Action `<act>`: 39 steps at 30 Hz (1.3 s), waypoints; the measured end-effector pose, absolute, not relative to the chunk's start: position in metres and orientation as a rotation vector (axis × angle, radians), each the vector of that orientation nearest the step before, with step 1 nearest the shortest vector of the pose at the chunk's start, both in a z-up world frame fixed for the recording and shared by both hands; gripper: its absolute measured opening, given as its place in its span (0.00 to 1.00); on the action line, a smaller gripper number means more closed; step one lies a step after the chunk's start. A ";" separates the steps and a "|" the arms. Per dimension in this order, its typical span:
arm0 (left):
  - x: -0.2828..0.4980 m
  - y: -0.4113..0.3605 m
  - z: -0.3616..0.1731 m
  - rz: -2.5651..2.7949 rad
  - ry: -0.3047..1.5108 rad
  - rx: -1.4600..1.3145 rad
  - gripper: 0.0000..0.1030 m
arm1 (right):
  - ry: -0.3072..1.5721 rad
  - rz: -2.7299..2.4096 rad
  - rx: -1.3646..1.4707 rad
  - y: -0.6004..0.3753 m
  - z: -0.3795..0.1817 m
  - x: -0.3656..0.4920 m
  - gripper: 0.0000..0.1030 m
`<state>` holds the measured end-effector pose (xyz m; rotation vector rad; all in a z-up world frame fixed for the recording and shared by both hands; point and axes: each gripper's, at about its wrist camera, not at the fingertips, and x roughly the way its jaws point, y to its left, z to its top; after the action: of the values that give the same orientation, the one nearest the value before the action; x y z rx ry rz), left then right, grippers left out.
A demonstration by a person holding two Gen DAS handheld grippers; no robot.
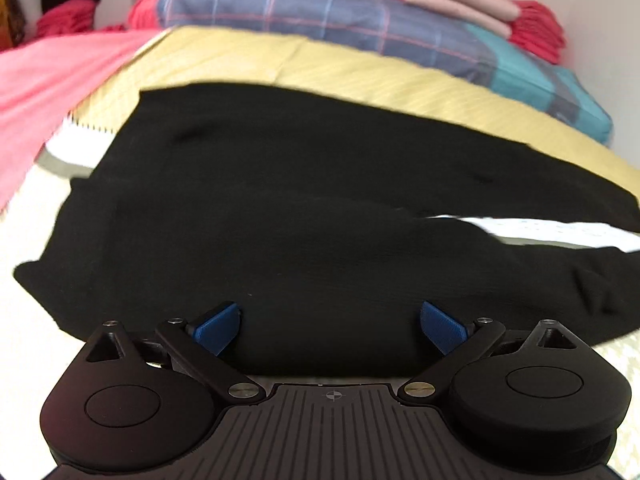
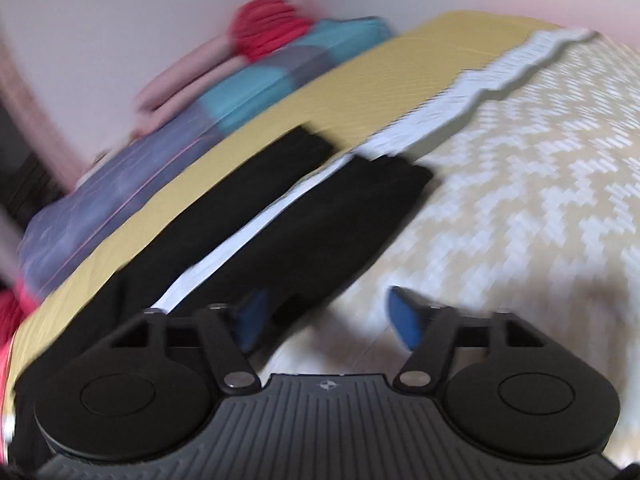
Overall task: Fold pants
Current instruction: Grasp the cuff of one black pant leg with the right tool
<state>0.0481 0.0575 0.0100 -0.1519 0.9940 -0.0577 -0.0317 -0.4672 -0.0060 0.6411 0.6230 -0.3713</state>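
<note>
1. The black pants (image 1: 280, 216) lie spread on a bed (image 2: 520, 208) with a cream and white zigzag cover, directly ahead of and beneath the left hand-held gripper (image 1: 331, 324).
2. The left hand-held gripper is released: its blue pads (image 1: 218, 326) stand wide apart above the dark cloth, and nothing is pinched between them.
3. Ahead and to the right of the left hand-held gripper, a white strip of bed cover (image 1: 552, 232) shows between the two legs.
4. The right hand-held gripper (image 2: 328, 316) is also unclenched, with a clear gap between its blue pads (image 2: 404, 316). This view is blurred; the left pad overlaps the edge of the near pant leg, and whether it touches the cloth I cannot tell.
5. From the right hand-held gripper the two legs run away forward and to the left, side by side, with a white gap between them.
6. Beyond the pants, further from both hand-held grippers, lies a yellow blanket (image 1: 320, 68), then a folded blue plaid quilt (image 1: 304, 8) with teal patches.
7. On the quilt rest pink rolled cloths (image 1: 460, 4) beside a red bundle (image 1: 536, 32).
8. A pink sheet (image 1: 48, 92) lies forward and left of the left hand-held gripper.
</note>
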 end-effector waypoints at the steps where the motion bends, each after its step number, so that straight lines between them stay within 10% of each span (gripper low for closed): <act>1: 0.050 0.059 0.005 -0.052 1.009 -0.166 1.00 | 0.598 -0.377 0.664 -0.476 -0.008 -0.029 0.60; 6: 0.055 0.056 0.006 -0.044 0.990 -0.150 1.00 | 0.555 -0.377 0.628 -0.476 -0.013 -0.004 0.62; 8: 0.058 0.056 0.004 -0.035 0.998 -0.148 1.00 | 0.579 -0.386 0.502 -0.466 -0.010 0.004 0.13; 21: 0.074 0.054 0.005 -0.096 1.029 -0.137 1.00 | 0.493 -0.438 0.744 -0.522 -0.004 -0.080 0.07; 27: 0.064 0.067 0.012 -0.115 1.022 -0.167 1.00 | 0.562 -0.532 0.642 -0.524 -0.002 -0.063 0.18; 30: 0.050 0.083 0.020 -0.114 0.973 -0.190 1.00 | 0.417 -0.672 0.704 -0.522 0.011 -0.092 0.85; 39: 0.030 0.114 0.013 -0.068 0.882 -0.235 1.00 | 0.594 0.046 0.008 -0.301 0.028 -0.085 0.79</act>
<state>0.0299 0.1141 0.0126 -0.2353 0.8819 -0.0676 -0.0846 -0.3011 0.0278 0.0085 0.5941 0.0458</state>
